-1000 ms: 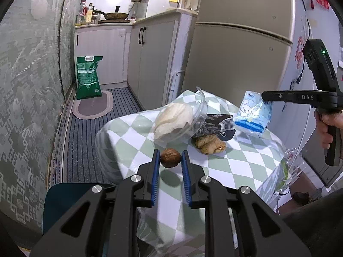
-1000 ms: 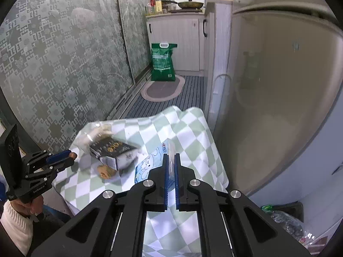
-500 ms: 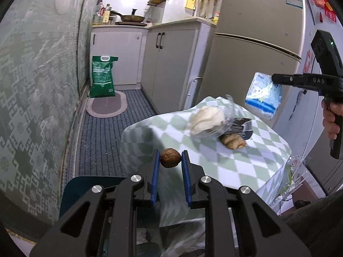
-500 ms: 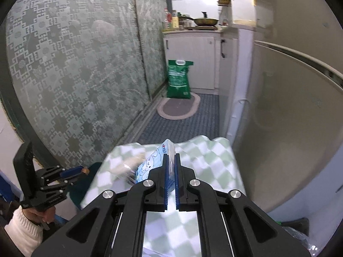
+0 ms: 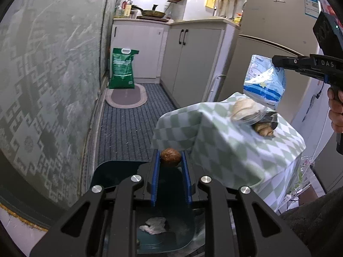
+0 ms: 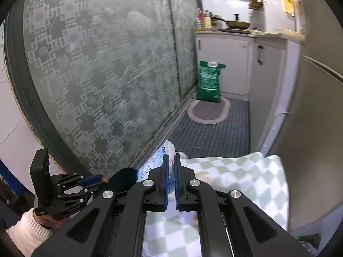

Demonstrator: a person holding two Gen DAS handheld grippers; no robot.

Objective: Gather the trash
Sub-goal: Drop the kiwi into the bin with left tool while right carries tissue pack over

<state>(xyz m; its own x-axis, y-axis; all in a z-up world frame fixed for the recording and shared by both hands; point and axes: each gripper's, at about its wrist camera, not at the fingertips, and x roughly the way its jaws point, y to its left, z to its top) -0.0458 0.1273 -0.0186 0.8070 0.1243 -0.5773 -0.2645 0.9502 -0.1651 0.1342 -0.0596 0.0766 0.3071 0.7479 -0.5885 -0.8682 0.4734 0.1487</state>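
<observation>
My left gripper [image 5: 170,158] is shut on a brown walnut [image 5: 170,157] and holds it over a dark teal bin [image 5: 111,171] that has white crumpled paper [image 5: 154,228] inside. It also shows in the right wrist view [image 6: 100,179]. My right gripper [image 6: 170,157] is shut on a blue and white tissue pack [image 5: 264,81], held in the air above the checked table [image 5: 235,147]. A clear plastic container [image 5: 246,109], a dark wrapper [image 5: 271,117] and a brown scrap [image 5: 263,129] lie on the table.
A glass sliding door [image 5: 42,85] runs along the left. White cabinets [image 5: 193,57] and a fridge [image 5: 268,49] stand to the right. A green bag [image 5: 122,68] and an oval mat [image 5: 126,96] sit on the striped floor.
My left gripper has carried the walnut back and left off the table to above the bin. My right gripper has lifted the tissue pack higher and moved it left.
</observation>
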